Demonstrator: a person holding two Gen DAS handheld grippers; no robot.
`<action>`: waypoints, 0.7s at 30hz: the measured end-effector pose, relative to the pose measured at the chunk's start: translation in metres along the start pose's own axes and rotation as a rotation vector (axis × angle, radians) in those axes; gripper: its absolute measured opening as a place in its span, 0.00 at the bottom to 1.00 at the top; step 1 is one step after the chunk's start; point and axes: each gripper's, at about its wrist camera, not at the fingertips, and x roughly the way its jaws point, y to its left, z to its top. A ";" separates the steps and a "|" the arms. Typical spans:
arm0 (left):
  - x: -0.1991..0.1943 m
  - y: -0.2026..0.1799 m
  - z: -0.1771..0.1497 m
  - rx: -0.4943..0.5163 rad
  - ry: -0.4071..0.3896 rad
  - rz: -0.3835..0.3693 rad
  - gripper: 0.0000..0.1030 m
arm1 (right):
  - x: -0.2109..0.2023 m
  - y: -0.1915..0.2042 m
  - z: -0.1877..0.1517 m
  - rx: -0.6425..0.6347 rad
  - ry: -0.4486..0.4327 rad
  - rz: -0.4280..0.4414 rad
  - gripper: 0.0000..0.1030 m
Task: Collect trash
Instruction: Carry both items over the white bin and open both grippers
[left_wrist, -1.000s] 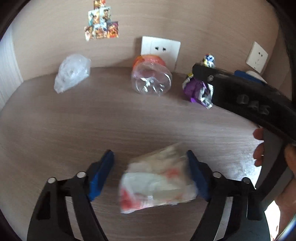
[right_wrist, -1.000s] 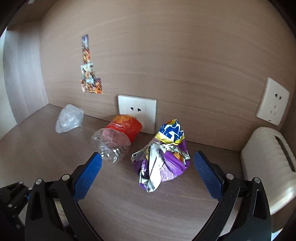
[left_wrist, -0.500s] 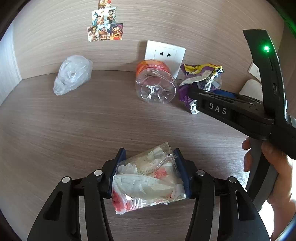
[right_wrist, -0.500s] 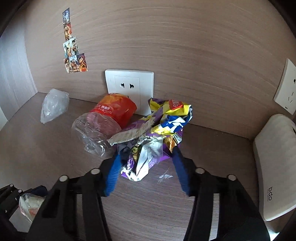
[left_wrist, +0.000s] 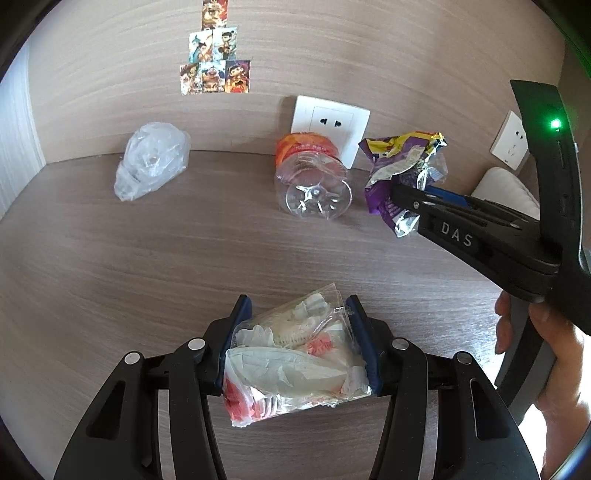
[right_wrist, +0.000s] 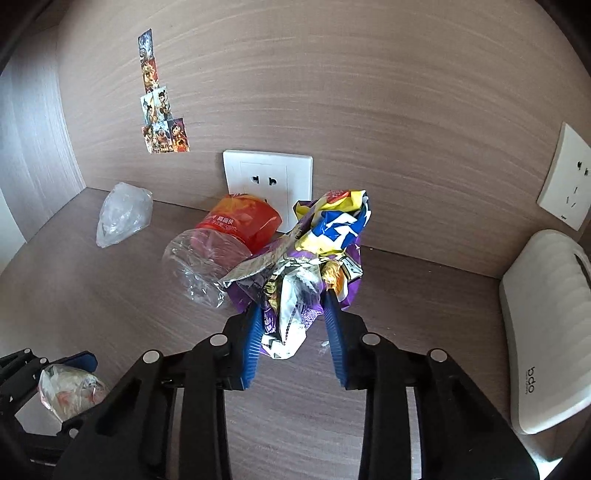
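1. The left gripper (left_wrist: 299, 343) pinches a clear bag of wrappers (left_wrist: 295, 363) between its blue pads, low over the wooden desk (left_wrist: 147, 266). The bag's long axis runs across the jaws, from pad to pad.
2. The right gripper (right_wrist: 293, 332) has just been closing its jaws, and its pads now press on a crumpled purple snack bag (right_wrist: 306, 269). The bag stands up out of the jaws — its torn yellow-and-blue top points up and away towards the wall.
3. A clear plastic bottle (left_wrist: 312, 177) lies on its side just left of the snack bag. Its long axis runs from the wall outwards, base towards the left camera, orange label end by the wall socket (left_wrist: 328, 125). The label carries white print, too small to read.
4. A crumpled clear plastic bag (left_wrist: 149, 160) sits well apart, at the back left of the desk.
5. Readable writing — "DAS" on the right gripper's black side in the left view, and "bdo" on the white box (right_wrist: 543, 325) at the right.
6. Cartoon stickers (left_wrist: 214, 62) are stuck to the wall.
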 end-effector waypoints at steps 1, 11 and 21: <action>-0.001 0.000 0.000 0.004 0.000 -0.002 0.51 | -0.001 0.000 0.000 0.000 -0.004 -0.003 0.32; -0.019 0.003 0.001 0.043 -0.009 -0.040 0.51 | -0.024 0.013 0.000 0.023 -0.030 -0.053 0.32; -0.064 0.017 0.019 0.176 -0.061 -0.155 0.51 | -0.092 0.039 0.007 0.095 -0.089 -0.180 0.32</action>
